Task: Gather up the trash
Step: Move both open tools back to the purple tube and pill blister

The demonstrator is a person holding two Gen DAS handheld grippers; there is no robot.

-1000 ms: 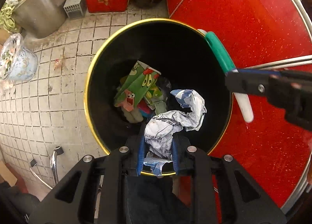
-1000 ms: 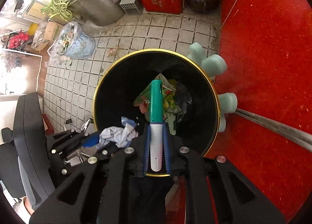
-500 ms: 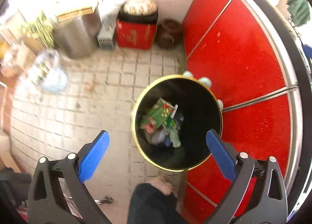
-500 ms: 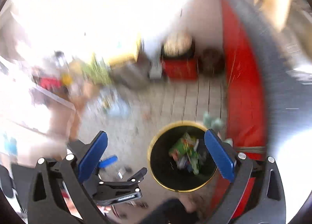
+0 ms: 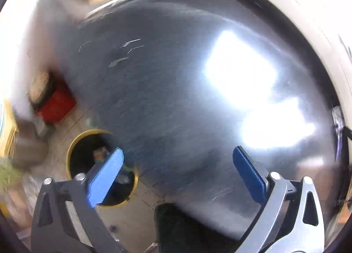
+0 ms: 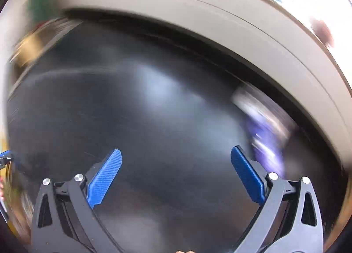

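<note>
The left gripper [image 5: 177, 172] stood with its jaws wide apart and nothing between its blue pads [image 5: 105, 179]. Beyond it spread a dark, glossy tabletop [image 5: 176, 81], blurred and streaked with bright glare. Down at the lower left, on the tiled floor [image 5: 134, 215], sat a black bin with a gold rim [image 5: 70, 154], colourful trash [image 5: 100, 156] inside it. A red box [image 5: 56, 107] lay farther off, badly smeared.

A broad, glossy dark tabletop [image 5: 176, 81] fills most of the left wrist view, with a bright glare patch on it. Beside it on the tiled floor [image 5: 136, 220] stands a blurred red box [image 5: 57, 107]. The right wrist view shows the same dark surface edged by a pale rim [image 6: 242, 17].
</note>
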